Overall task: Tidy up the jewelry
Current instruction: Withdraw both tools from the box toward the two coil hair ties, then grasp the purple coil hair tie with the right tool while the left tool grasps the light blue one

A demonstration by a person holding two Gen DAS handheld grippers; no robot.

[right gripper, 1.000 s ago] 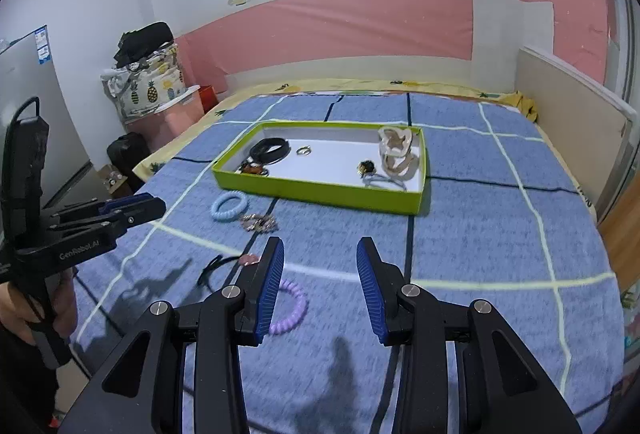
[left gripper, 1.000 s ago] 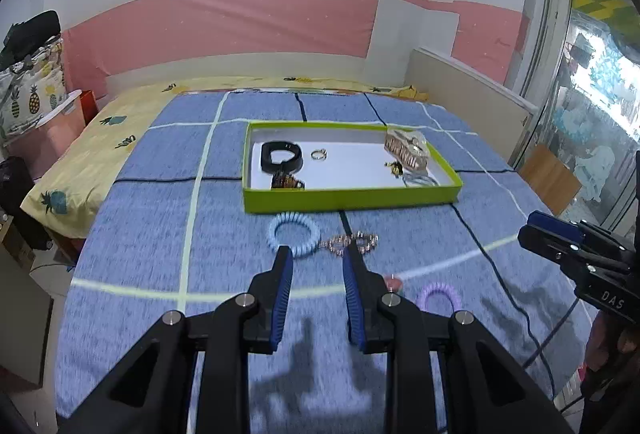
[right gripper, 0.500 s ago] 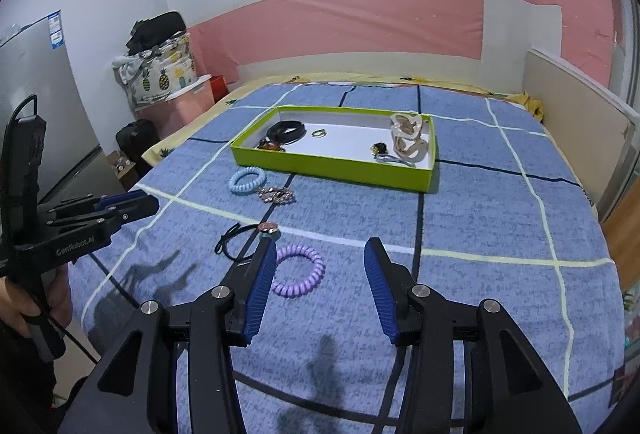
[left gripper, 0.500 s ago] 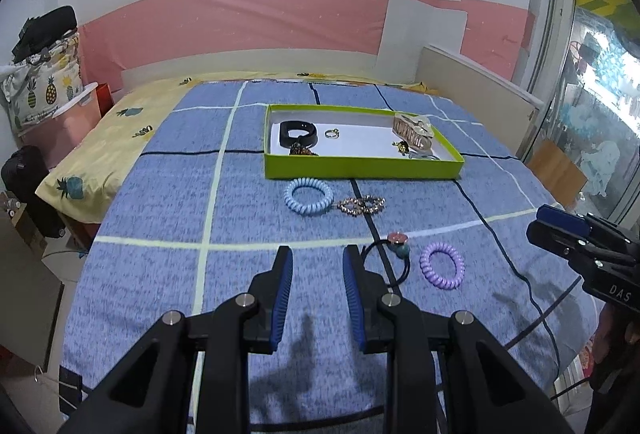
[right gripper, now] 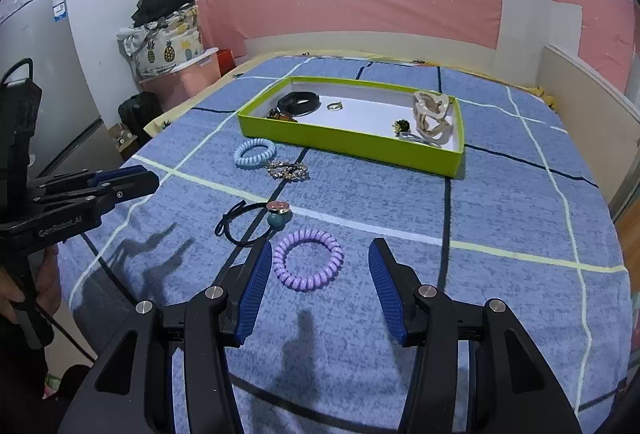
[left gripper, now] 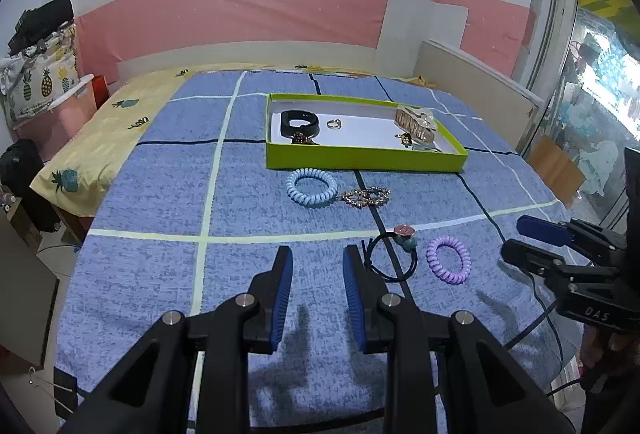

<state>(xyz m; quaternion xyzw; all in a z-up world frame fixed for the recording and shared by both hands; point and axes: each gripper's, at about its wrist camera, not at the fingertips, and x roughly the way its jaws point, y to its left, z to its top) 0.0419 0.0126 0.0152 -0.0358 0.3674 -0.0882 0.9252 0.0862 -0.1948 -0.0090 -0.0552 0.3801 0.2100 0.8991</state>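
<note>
Roughly half done: green tray (right gripper: 344,142) on the bed (right gripper: 520,202) holds several pieces, while purple coil (right gripper: 308,264), black hair tie (right gripper: 256,220), blue coil (right gripper: 254,152) and sparkly clip (right gripper: 288,170) lie outside, right gripper (right gripper: 320,284) fingers spread empty near the purple coil, left gripper (left gripper: 316,288) likewise parted.

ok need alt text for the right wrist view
Open black and blue tongs hover over a blue checked bedspread, with a purple spiral hair tie lying between their tips. Beyond lie a black hair elastic, a light blue spiral tie and a green tray holding jewelry; the other tongs show at left.
</note>
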